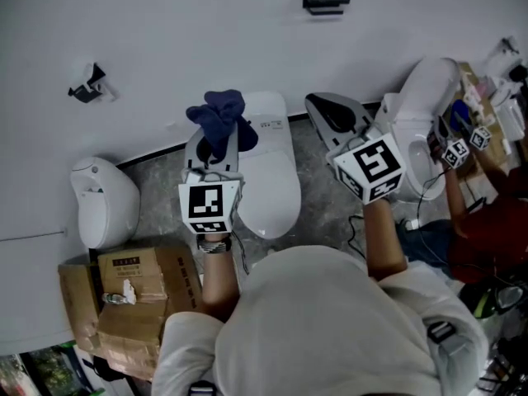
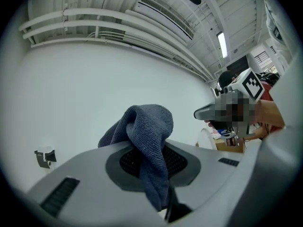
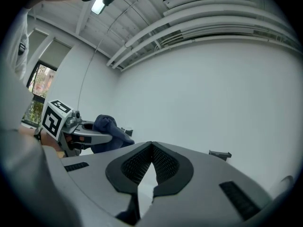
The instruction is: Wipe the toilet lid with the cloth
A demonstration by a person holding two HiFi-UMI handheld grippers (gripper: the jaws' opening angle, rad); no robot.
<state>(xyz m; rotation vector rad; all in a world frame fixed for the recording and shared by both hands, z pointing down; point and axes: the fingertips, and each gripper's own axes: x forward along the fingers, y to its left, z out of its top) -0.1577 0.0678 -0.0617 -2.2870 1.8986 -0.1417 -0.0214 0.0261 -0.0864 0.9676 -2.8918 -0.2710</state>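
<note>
The left gripper (image 1: 216, 144) is clamped on a bunched fold of the blue cloth (image 1: 221, 119), which is held in the air at the toilet lid's (image 1: 274, 176) 10 o'clock and does not touch it. Most of the cloth bulges above the jaws and a tail hangs below. Pressed down like this, I judge the wad could roll or pull free. The hard jaw tips could also meet the lid before the fabric does.

The right gripper (image 1: 318, 106) is empty, with its jaws fully together. It hovers at the lid's 2 o'clock, close enough to clip the left gripper on a wide stroke.

At the far left, a black wall bracket (image 1: 87, 85) sits at 10 o'clock from the lid. A white rounded fixture (image 1: 103, 200) stands at 9 o'clock and cardboard boxes (image 1: 132, 295) at 8, all clear of the lid. A second toilet (image 1: 421, 114) stands at 3 o'clock, with another person's red sleeve (image 1: 495, 217) beyond it. A floor cable (image 1: 412, 221) runs near 4 o'clock.
</note>
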